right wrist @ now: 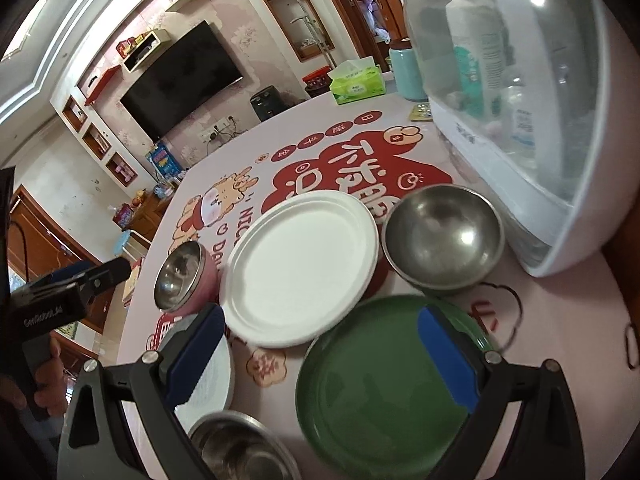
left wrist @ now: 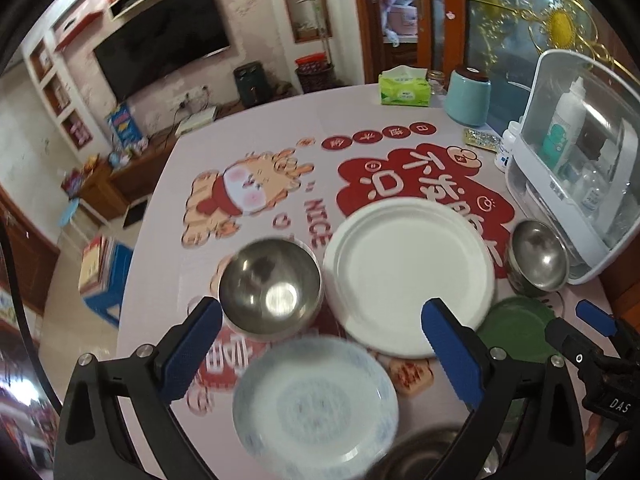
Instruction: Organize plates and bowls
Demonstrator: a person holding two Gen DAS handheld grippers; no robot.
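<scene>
A white paper plate [left wrist: 408, 276] [right wrist: 300, 268] lies mid-table. A steel bowl with a pink outside [left wrist: 270, 288] [right wrist: 180, 276] sits left of it; a second steel bowl [left wrist: 538, 256] [right wrist: 440, 236] sits right of it. A blue-patterned white plate [left wrist: 316, 404] [right wrist: 212, 376] lies near, a green plate [left wrist: 516, 328] [right wrist: 384, 384] at the near right, a third steel bowl [left wrist: 432, 456] [right wrist: 236, 448] at the front edge. My left gripper [left wrist: 320, 344] is open above the patterned plate, holding nothing. My right gripper [right wrist: 320, 356] is open above the green plate's left edge, holding nothing.
A white domed storage box with bottles [left wrist: 576, 168] [right wrist: 520, 100] stands at the right. A teal canister [left wrist: 468, 96] and a green tissue pack [left wrist: 404, 88] stand at the far side. The tablecloth [left wrist: 248, 128] has red cartoon prints.
</scene>
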